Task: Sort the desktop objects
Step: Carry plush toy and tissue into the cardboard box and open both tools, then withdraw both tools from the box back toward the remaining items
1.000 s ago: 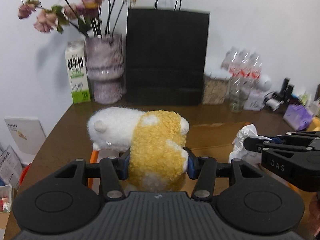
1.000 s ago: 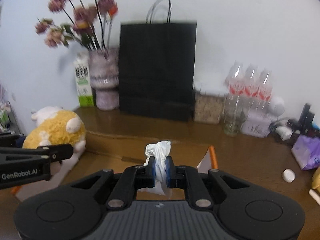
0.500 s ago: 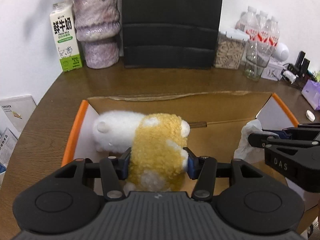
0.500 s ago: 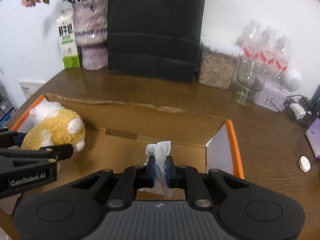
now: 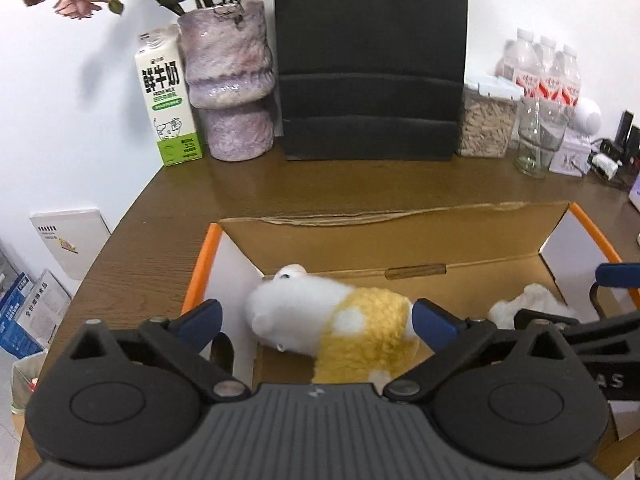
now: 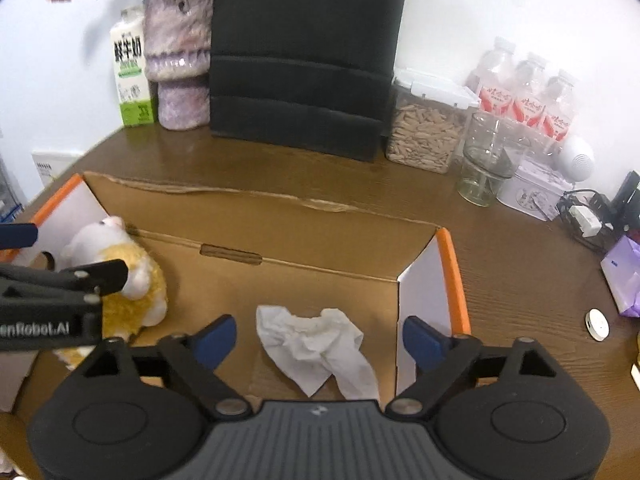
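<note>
A white and yellow plush toy [image 5: 340, 328] lies at the left end inside the open cardboard box [image 5: 400, 240]. My left gripper [image 5: 318, 320] is open just above it, jaws spread wide on either side. The toy also shows in the right wrist view [image 6: 120, 280]. A crumpled white tissue [image 6: 316, 344] lies on the box floor [image 6: 320, 280] near the right end. My right gripper [image 6: 320, 336] is open above the tissue, jaws wide apart. The tissue also shows in the left wrist view [image 5: 520, 306].
Along the back wall stand a milk carton [image 5: 166, 96], a purple vase with flowers [image 5: 230, 80], a black paper bag [image 5: 370, 60], a seed jar [image 5: 486, 120], a glass [image 5: 538, 136] and water bottles [image 5: 540, 72]. A small white disc [image 6: 597, 323] lies right of the box.
Both grippers opened. The plush toy dropped from the left gripper into the box's left end, and the tissue dropped from the right gripper onto the box floor.
</note>
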A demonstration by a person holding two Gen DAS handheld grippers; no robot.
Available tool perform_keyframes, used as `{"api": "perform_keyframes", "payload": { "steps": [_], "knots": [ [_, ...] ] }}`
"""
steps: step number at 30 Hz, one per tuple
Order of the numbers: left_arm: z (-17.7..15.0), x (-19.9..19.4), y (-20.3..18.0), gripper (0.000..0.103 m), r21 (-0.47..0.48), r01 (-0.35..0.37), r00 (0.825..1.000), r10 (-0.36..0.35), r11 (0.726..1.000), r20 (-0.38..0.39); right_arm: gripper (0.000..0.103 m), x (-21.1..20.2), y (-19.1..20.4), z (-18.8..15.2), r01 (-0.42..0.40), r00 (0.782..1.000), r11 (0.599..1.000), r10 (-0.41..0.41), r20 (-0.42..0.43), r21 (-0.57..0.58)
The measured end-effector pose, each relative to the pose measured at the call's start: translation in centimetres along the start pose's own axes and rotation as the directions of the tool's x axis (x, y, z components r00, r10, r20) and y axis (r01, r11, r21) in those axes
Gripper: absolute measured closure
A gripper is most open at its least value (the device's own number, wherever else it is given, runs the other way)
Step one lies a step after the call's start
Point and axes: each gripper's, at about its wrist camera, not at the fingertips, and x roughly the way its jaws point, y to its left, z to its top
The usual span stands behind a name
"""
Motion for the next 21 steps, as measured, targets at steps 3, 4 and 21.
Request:
{"api": "perform_keyframes", "payload": {
  "steps": [3,4,21],
  "knots": [
    [0.0,-0.7,-0.1,0.0,-0.009,-0.007,1.0,0.007,1.0,0.014,0.004,-1.2,-0.4,-0.1,-0.018,0.999,1.0,0.018,0.03,0.011],
    [0.0,-1.0,-0.2,0.0,-0.007,-0.009,1.0,0.009,1.0,0.02,0.003,-1.5,-0.4,-0.1,-0.017,0.999,1.0,0.017,0.038,0.011],
    [-3.7,-11.7,0.3,0.0,0.013,0.007,0.977,-0.009,1.0,0.214,0.002,-11.5,-0.5,-3.3,-0.05,0.975,0.999,0.046,0.219,0.014]
  ]
}}
